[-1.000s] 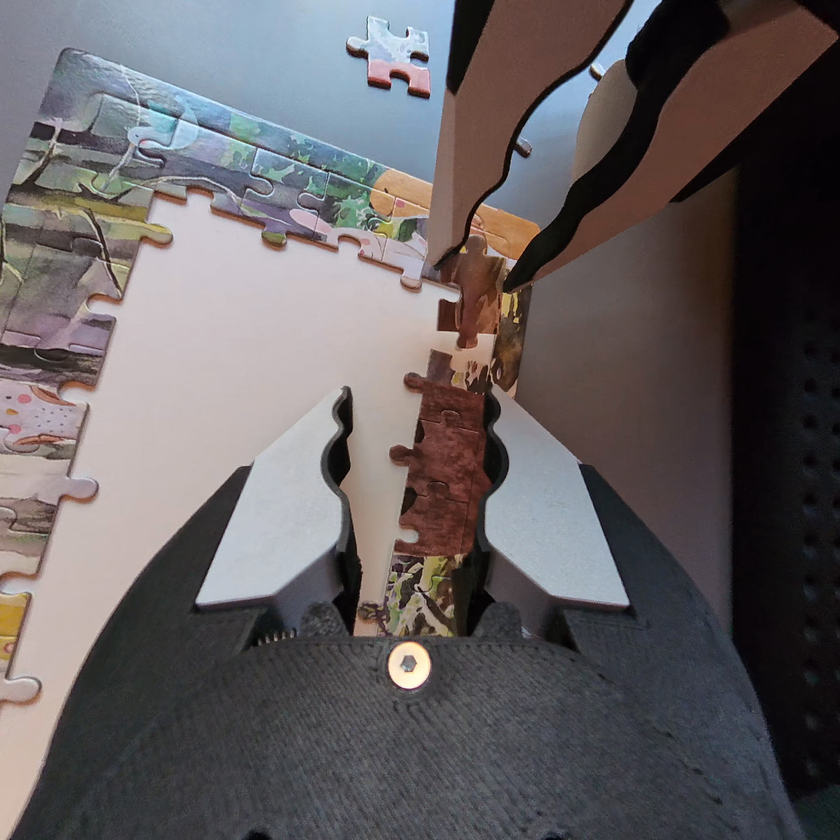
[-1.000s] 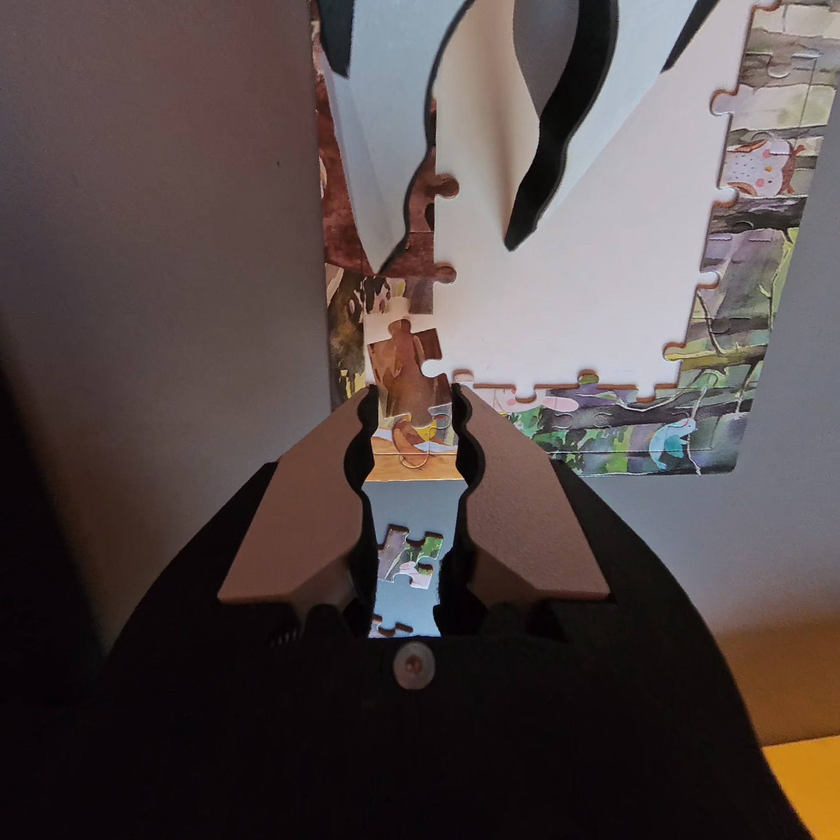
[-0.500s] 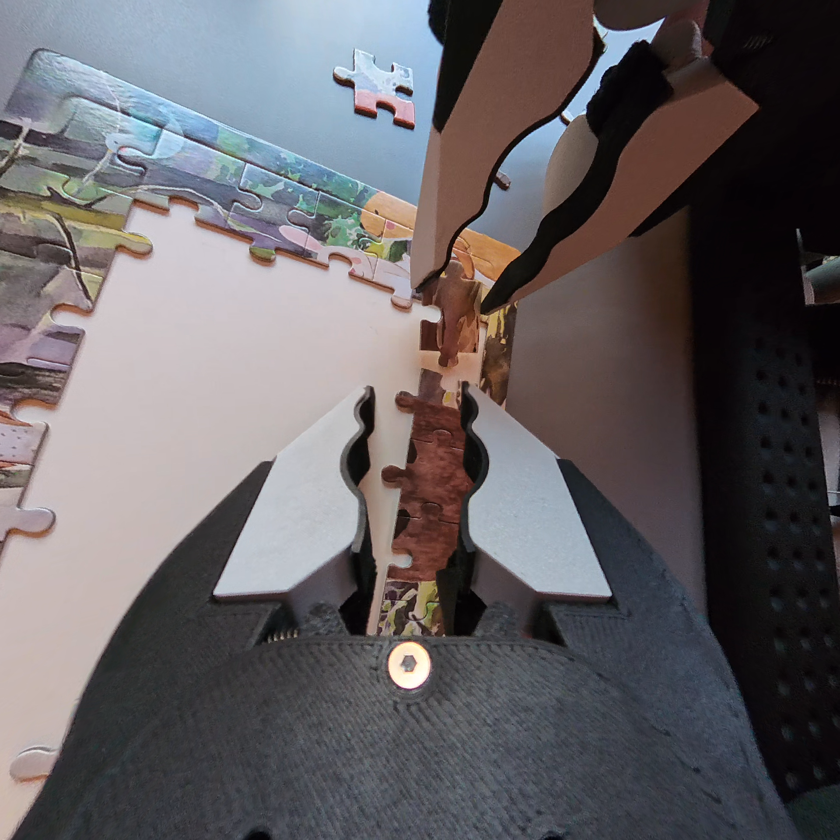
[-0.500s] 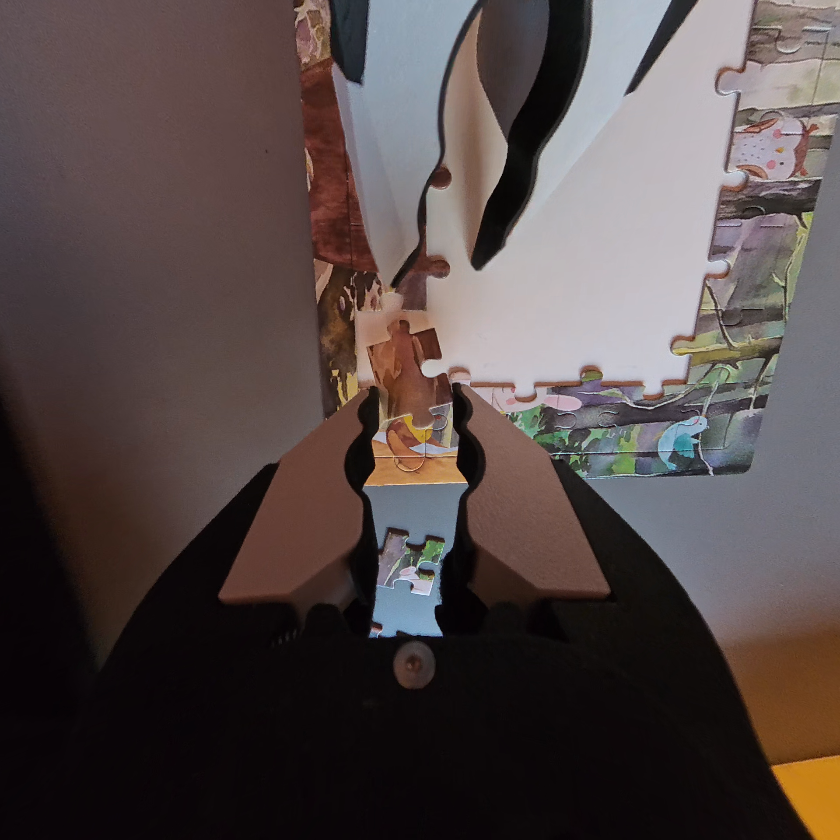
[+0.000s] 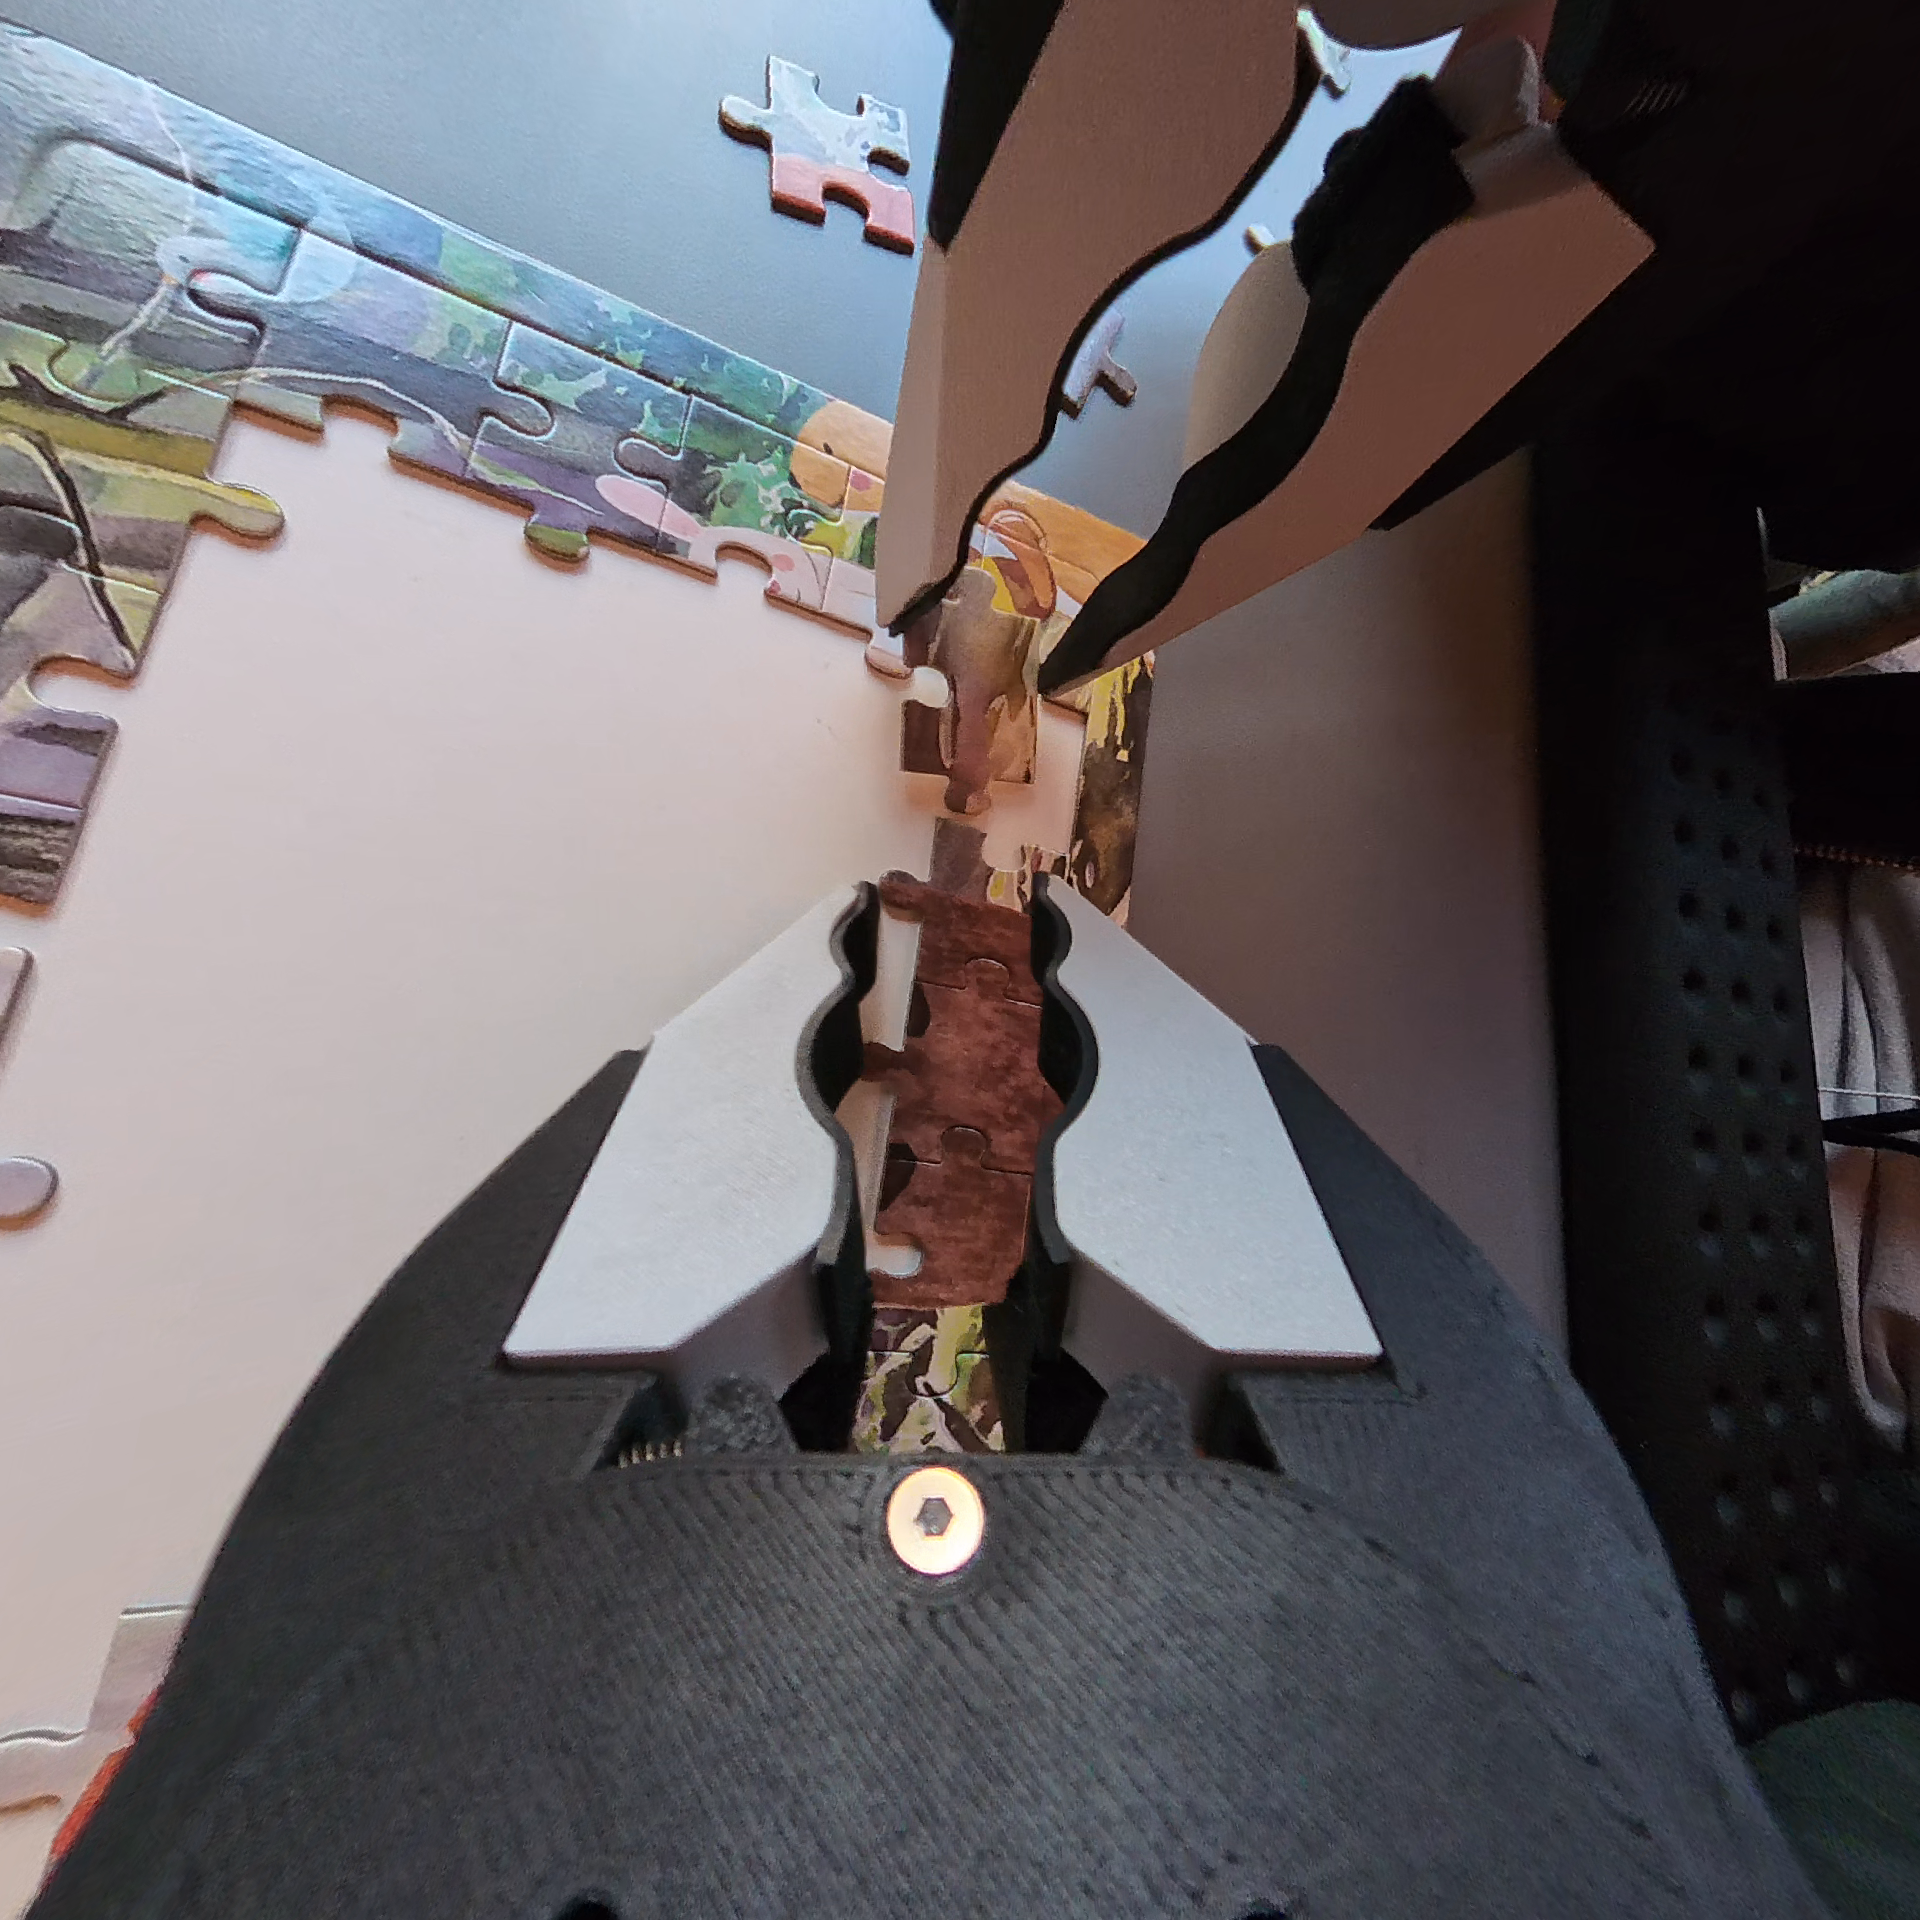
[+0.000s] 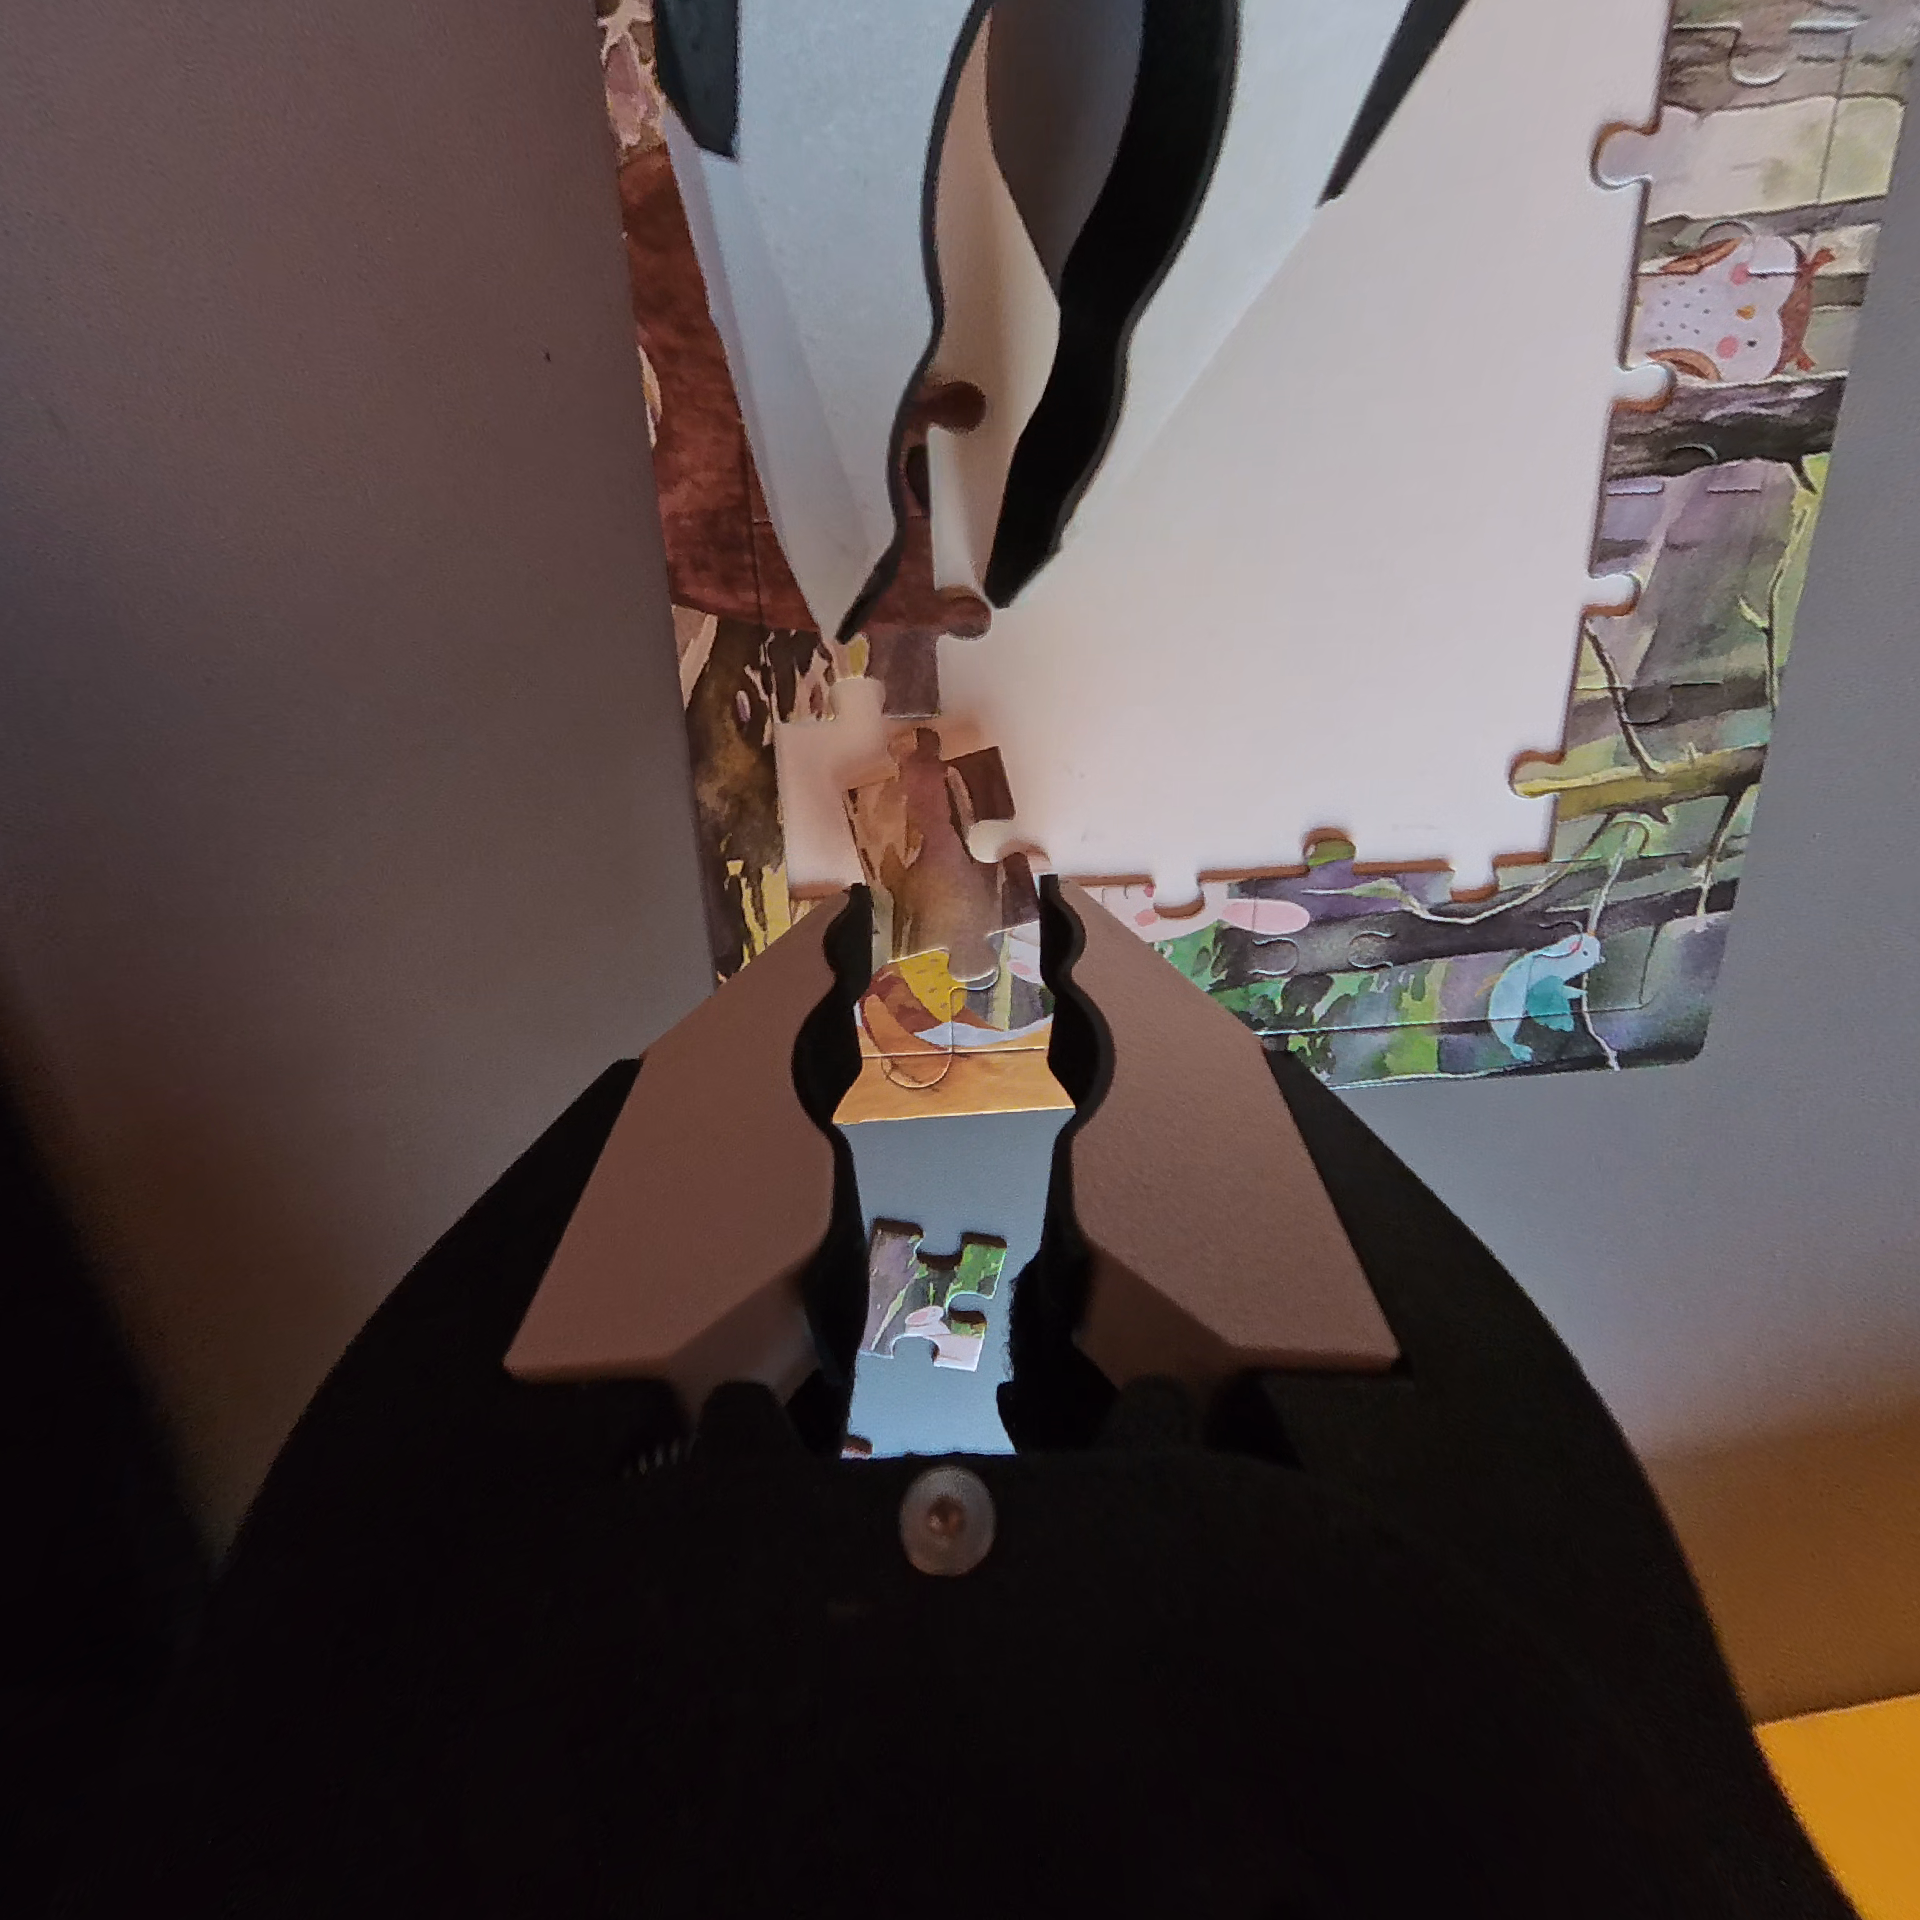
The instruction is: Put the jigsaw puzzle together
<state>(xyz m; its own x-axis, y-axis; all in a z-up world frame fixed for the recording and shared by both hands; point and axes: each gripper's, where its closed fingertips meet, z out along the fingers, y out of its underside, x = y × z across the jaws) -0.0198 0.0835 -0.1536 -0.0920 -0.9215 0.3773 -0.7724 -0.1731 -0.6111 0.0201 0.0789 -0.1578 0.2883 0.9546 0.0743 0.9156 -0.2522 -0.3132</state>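
Observation:
The jigsaw lies on a white board [image 5: 468, 831], with its border strips [image 5: 582, 416] assembled along the edges; they also show in the right wrist view [image 6: 1455, 966]. My right gripper [image 6: 953, 894] is shut on a brown puzzle piece [image 6: 925, 831] at the board's inner corner. In the left wrist view the piece [image 5: 982, 707] sits between the right gripper's tips [image 5: 971, 655], slightly tilted in the gap. My left gripper [image 5: 951, 894] is narrowly open and empty, hovering over the brown column of joined pieces [image 5: 966, 1091].
A loose blue, white and red piece [image 5: 821, 156] lies on the dark table beyond the puzzle. A loose green piece [image 6: 935, 1299] lies under my right gripper. A dark perforated panel [image 5: 1714, 1039] stands to the right of the board. Spacing between my two grippers at the tips: around 5 centimeters.
My left gripper's fingers have narrowed and it has moved forward along the brown column towards the corner. The right gripper and its brown piece have barely moved.

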